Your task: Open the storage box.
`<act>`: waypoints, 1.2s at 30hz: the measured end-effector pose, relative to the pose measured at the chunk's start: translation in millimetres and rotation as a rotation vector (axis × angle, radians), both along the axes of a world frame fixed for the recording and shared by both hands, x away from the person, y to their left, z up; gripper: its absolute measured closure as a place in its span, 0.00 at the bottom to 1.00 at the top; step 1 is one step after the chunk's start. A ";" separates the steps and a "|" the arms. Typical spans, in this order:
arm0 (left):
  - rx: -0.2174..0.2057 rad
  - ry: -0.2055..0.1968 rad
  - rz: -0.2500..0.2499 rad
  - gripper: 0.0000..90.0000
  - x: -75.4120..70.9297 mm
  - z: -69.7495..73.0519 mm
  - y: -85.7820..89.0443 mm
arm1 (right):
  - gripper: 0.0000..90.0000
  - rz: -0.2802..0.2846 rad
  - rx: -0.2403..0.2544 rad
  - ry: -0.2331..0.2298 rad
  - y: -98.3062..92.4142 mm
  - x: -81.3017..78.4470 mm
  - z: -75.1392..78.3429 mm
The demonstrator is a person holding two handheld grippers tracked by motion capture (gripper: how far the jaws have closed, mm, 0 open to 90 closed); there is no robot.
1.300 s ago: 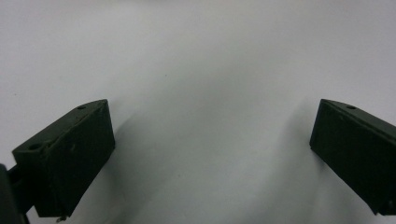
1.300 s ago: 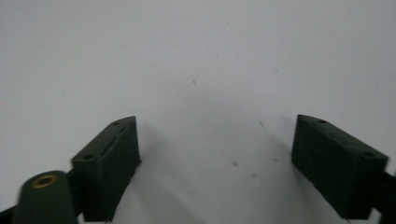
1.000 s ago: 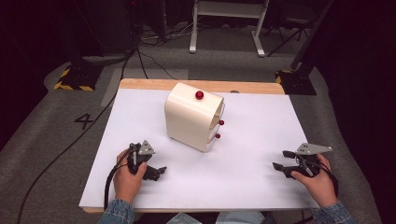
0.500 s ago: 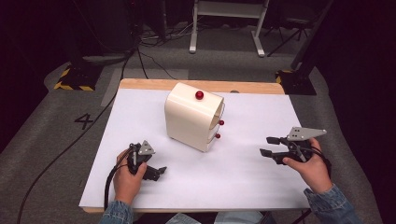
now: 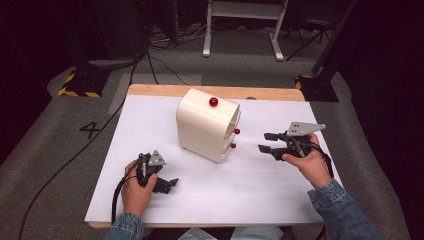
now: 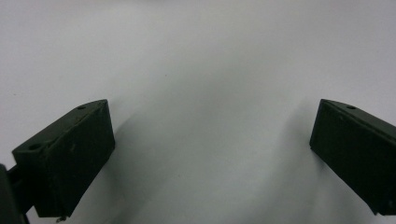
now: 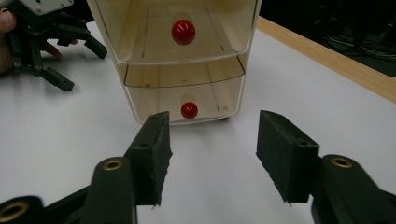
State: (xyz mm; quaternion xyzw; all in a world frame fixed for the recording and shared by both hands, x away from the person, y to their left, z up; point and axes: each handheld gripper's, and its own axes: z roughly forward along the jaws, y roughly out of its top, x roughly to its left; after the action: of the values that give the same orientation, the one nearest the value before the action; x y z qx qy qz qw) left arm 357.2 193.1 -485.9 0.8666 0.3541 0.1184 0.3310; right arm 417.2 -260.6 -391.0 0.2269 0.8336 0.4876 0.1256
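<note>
Cream drawer unit with red knobs stands mid-bench toward the far edge; right gripper, jaws wide and empty, faces its drawers; left gripper rests near front-left, jaws wide.

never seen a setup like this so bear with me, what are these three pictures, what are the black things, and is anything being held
There is no robot here. A person sits at a table covered in white and holds a hand-operated claw in each hand. The high view looks down from above: the left claw rests low near the table, and the right claw points at a small cream drawer unit with red knobs. The other two pictures come from cameras riding on the claws. The left gripper view looks past its two black jaws at bare white surface. The right gripper view looks between its jaws at the drawer fronts, with the lower knob just ahead. Both claws are open and hold nothing.
</note>
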 end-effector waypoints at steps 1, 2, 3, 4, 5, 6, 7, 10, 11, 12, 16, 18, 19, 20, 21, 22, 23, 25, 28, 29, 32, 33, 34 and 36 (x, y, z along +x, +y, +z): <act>-0.002 0.002 0.001 0.00 -0.1 -0.1 -0.1 | 0.57 0.004 -0.009 -0.007 2.1 1.9 -0.8; -0.002 0.002 0.002 0.00 -0.1 -0.1 -0.2 | 0.59 0.013 -0.018 -0.014 4.5 3.7 -1.7; 0.001 0.000 0.000 0.00 0.0 0.0 -0.1 | 0.62 0.019 -0.022 -0.013 7.5 4.9 -2.5; -0.001 0.002 0.002 0.00 -0.2 -0.1 -0.2 | 0.62 0.028 -0.019 -0.020 11.4 6.6 -3.8; -0.002 0.001 0.002 0.00 -0.2 -0.1 -0.2 | 0.61 0.030 -0.022 -0.033 13.7 7.7 -4.6; -0.001 0.002 0.002 0.00 -0.2 0.0 -0.2 | 0.61 0.036 -0.027 -0.052 16.7 9.6 -5.9; -0.001 0.002 0.002 0.00 -0.2 0.0 -0.2 | 0.62 0.036 -0.028 -0.061 19.4 11.3 -7.2; 0.001 0.001 0.001 0.00 0.0 0.1 -0.1 | 0.62 0.029 -0.026 -0.032 23.9 15.1 -10.2; 0.001 0.001 0.001 0.00 0.0 0.1 -0.1 | 0.62 0.036 -0.024 -0.030 27.5 18.8 -12.7; 0.000 0.001 0.001 0.00 0.0 0.0 -0.1 | 0.62 0.044 -0.017 -0.023 29.8 21.1 -14.7; 0.001 0.001 0.001 0.00 0.0 0.0 -0.1 | 0.64 0.049 -0.024 0.002 39.0 28.3 -24.6; 0.000 0.001 0.001 0.00 0.0 0.0 -0.1 | 0.67 0.064 -0.023 0.019 44.2 30.8 -29.1; 0.001 0.001 0.001 0.00 0.0 0.1 -0.1 | 0.68 0.068 -0.024 0.020 46.8 31.8 -31.3; -0.002 0.002 0.002 0.00 -0.1 0.0 -0.2 | 0.68 0.071 -0.030 0.024 49.2 32.6 -33.4; 0.000 0.001 0.000 0.00 0.0 0.0 -0.1 | 0.69 0.074 -0.034 0.033 51.3 33.3 -35.7; 0.000 0.001 0.000 0.00 0.0 0.0 -0.1 | 0.70 0.077 -0.034 0.040 53.2 33.9 -38.1; 0.001 0.000 0.001 0.00 0.0 0.1 0.0 | 0.71 0.080 -0.039 0.046 54.9 34.4 -40.5; 0.001 0.000 0.001 0.00 0.0 0.1 0.0 | 0.72 0.085 -0.045 0.058 57.9 35.0 -45.2; 0.001 0.001 0.000 0.00 0.0 0.1 -0.1 | 0.73 0.097 -0.046 0.061 63.2 35.7 -50.9; 0.001 0.001 0.000 0.00 0.0 0.1 -0.1 | 0.74 0.098 -0.050 0.063 65.0 35.8 -52.5; 0.001 0.001 0.001 0.00 0.0 0.0 -0.1 | 0.77 0.108 -0.048 0.067 69.8 36.2 -56.6; 0.001 0.001 0.000 0.00 0.0 0.1 -0.1 | 0.78 0.109 -0.044 0.071 71.2 36.0 -57.7; 0.001 0.000 0.001 0.00 0.0 0.1 0.0 | 0.79 0.107 -0.051 0.067 72.3 36.0 -58.7; 0.001 0.001 0.001 0.00 0.0 0.1 -0.1 | 0.81 0.102 -0.062 0.060 72.8 36.1 -59.5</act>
State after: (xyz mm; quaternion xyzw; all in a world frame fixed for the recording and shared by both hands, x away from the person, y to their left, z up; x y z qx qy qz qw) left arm 357.2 193.0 -485.8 0.8666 0.3546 0.1184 0.3304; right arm 453.3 -187.8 -450.5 0.1945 0.8622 0.4604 0.0827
